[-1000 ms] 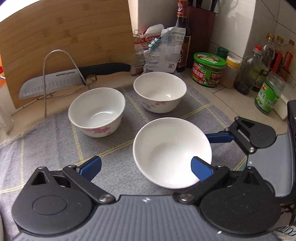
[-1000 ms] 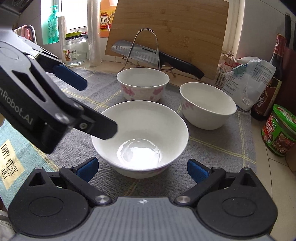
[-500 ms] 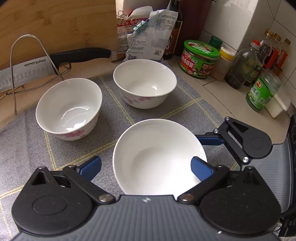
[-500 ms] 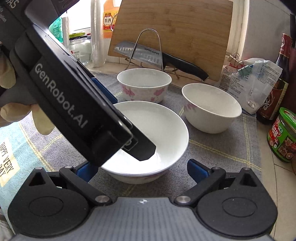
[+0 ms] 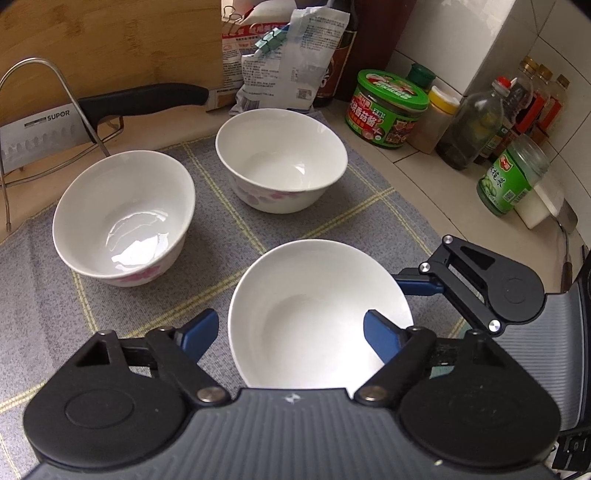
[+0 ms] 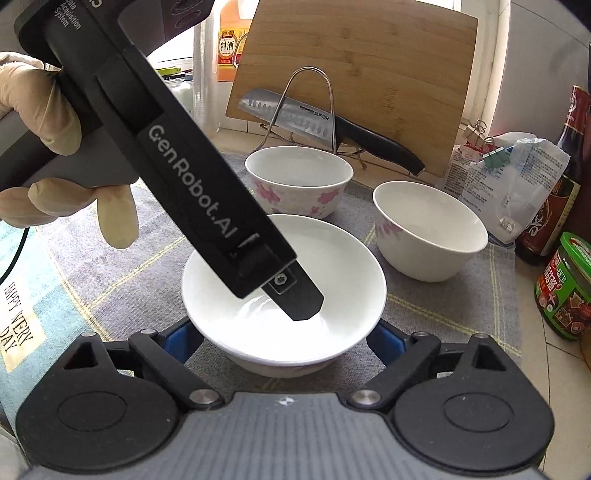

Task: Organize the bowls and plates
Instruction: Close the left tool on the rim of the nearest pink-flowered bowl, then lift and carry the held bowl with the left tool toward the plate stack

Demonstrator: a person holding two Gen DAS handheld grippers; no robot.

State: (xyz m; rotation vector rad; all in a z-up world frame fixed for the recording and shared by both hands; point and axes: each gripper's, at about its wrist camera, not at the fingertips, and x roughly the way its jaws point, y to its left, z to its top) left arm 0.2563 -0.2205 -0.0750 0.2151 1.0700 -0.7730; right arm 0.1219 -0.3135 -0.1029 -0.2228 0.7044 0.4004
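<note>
Bowl [image 5: 317, 310]: both hand-held grippers' jaws just closed further.

Tiled counter [image 5: 417, 177] — grey checked mat [image 5: 55, 306], jars [image 5: 386, 103], bottles, perhaps a second cloth [image 6: 22, 295] leftward.

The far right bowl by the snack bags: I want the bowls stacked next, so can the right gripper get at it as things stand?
Probably not yet: the right gripper straddles the near bowl, jaws just closing, and the left gripper reaches into it. Beyond, the far right bowl stands unobstructed.

White tiled wall [image 5: 546, 40] — pale tiled counter [image 5: 417, 173] — daylit window [image 6: 458, 5].
</note>
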